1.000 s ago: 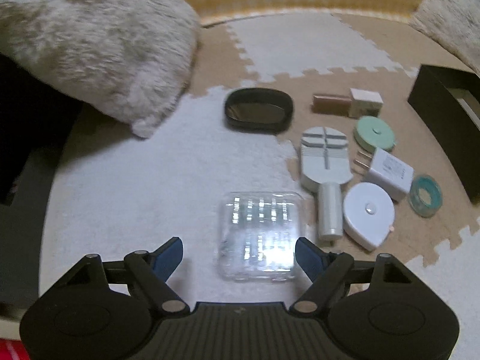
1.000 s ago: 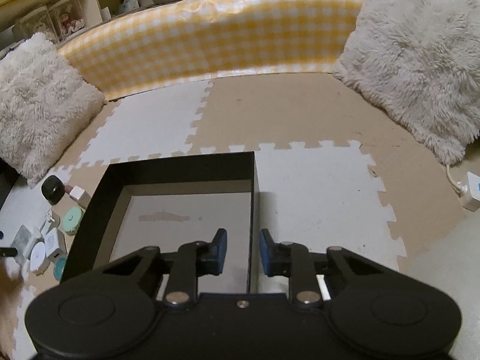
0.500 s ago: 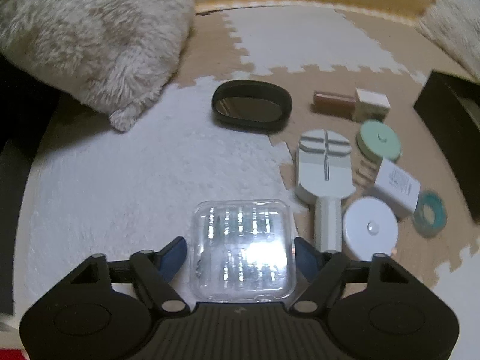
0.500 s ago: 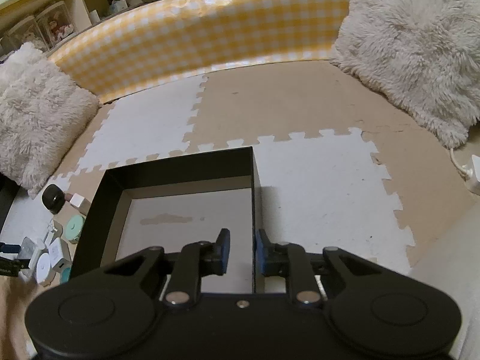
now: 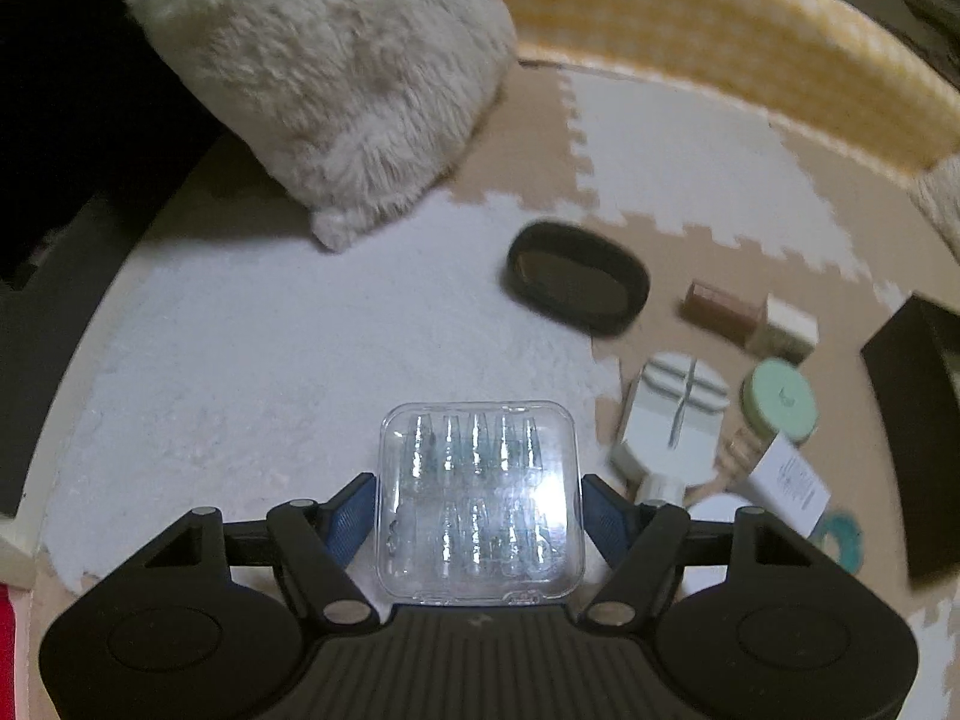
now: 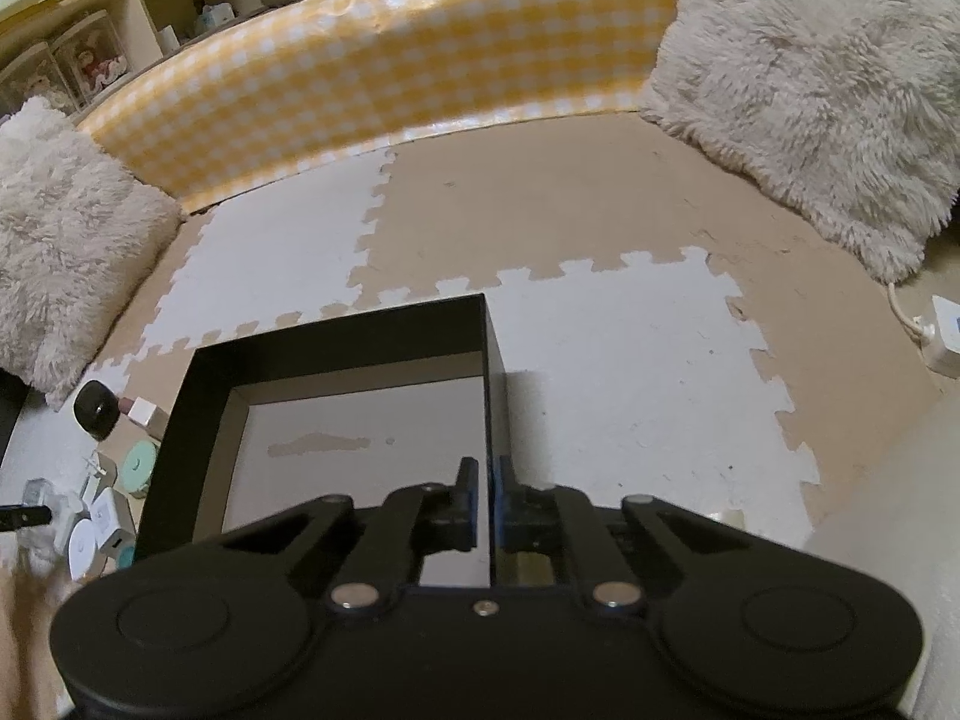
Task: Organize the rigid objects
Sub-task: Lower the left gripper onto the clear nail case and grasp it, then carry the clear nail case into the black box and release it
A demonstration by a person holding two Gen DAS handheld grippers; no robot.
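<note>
Box [image 6: 198, 414] wall clamped; mat [image 6: 630, 396] beside bare.

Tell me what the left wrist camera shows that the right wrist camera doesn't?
Only the left wrist view shows the clear plastic case up close, clamped between the left gripper's blue pads, whose jaws have just been closing on it.

Only the right wrist view shows the right gripper pinched shut on the wall of the black box, with the box's empty floor, a shelf and a wall plug.

Both show the foam mat, the black oval mirror, the green round case and fluffy cushions.
</note>
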